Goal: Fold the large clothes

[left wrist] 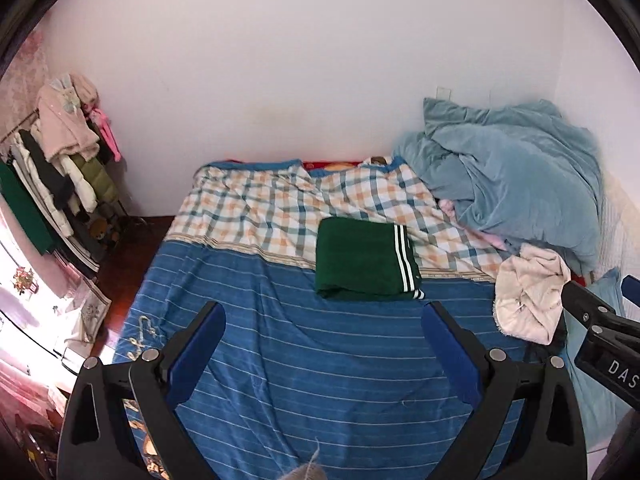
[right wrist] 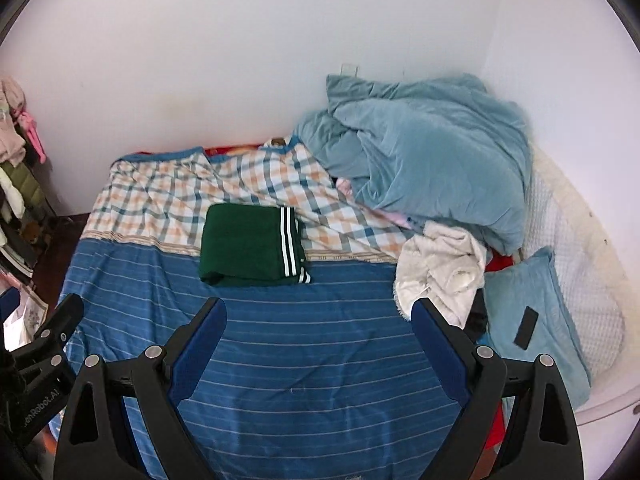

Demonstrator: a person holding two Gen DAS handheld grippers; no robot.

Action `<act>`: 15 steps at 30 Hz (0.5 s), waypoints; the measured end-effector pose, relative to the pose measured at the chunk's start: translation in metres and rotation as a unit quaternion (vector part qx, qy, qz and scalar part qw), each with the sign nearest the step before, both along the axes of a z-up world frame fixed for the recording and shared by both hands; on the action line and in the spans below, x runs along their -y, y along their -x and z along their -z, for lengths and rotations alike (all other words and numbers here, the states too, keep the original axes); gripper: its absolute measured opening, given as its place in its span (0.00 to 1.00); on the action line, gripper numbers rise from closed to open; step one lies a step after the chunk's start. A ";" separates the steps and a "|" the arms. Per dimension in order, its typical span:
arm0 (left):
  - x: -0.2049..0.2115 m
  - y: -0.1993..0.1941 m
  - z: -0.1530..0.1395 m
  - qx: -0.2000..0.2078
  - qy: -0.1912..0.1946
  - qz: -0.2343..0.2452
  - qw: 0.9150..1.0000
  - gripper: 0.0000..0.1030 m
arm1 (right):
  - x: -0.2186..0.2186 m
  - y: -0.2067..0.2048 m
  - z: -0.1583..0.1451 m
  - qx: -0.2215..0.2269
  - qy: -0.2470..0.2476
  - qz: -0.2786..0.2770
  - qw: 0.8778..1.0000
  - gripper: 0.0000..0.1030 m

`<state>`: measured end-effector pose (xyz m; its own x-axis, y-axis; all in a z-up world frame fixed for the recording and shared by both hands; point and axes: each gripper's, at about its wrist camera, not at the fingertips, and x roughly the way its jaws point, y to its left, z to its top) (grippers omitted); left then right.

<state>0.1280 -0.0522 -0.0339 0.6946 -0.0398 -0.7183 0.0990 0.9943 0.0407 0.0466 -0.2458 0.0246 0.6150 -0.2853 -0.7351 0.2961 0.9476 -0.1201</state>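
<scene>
A dark green garment [left wrist: 362,258] [right wrist: 250,244] with white stripes along its right edge lies folded into a neat rectangle in the middle of the bed. A crumpled cream garment [left wrist: 530,292] [right wrist: 440,270] sits in a heap at the bed's right side. My left gripper [left wrist: 324,320] hovers open above the blue striped sheet, in front of the green garment and apart from it. My right gripper [right wrist: 318,316] is also open and holds nothing, with its right finger close to the cream heap.
A bed sheet [left wrist: 320,360] [right wrist: 320,360], blue striped near me and checked further back, covers the bed. A rumpled light blue duvet [left wrist: 512,176] [right wrist: 432,148] fills the far right corner. A blue pillow [right wrist: 532,320] carries a black object [right wrist: 526,326]. A rack of hanging clothes [left wrist: 60,168] stands left.
</scene>
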 end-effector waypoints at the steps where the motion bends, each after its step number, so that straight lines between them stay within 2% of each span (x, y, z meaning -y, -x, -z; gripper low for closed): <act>1: -0.002 0.005 -0.005 0.005 0.003 -0.002 1.000 0.97 | -0.002 0.005 -0.005 0.003 0.000 -0.002 1.000 0.92; 8: -0.004 0.026 -0.018 0.008 0.008 -0.002 1.000 0.97 | -0.005 0.032 -0.025 0.010 -0.006 -0.015 1.000 0.92; 15: -0.005 0.039 -0.021 0.019 0.004 -0.014 1.000 0.97 | -0.009 0.046 -0.029 0.015 0.002 -0.014 1.000 0.95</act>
<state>0.0888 -0.0475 -0.0124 0.7222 -0.0268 -0.6911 0.0706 0.9969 0.0351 0.0002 -0.2372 0.0536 0.6454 -0.2706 -0.7143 0.2723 0.9552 -0.1158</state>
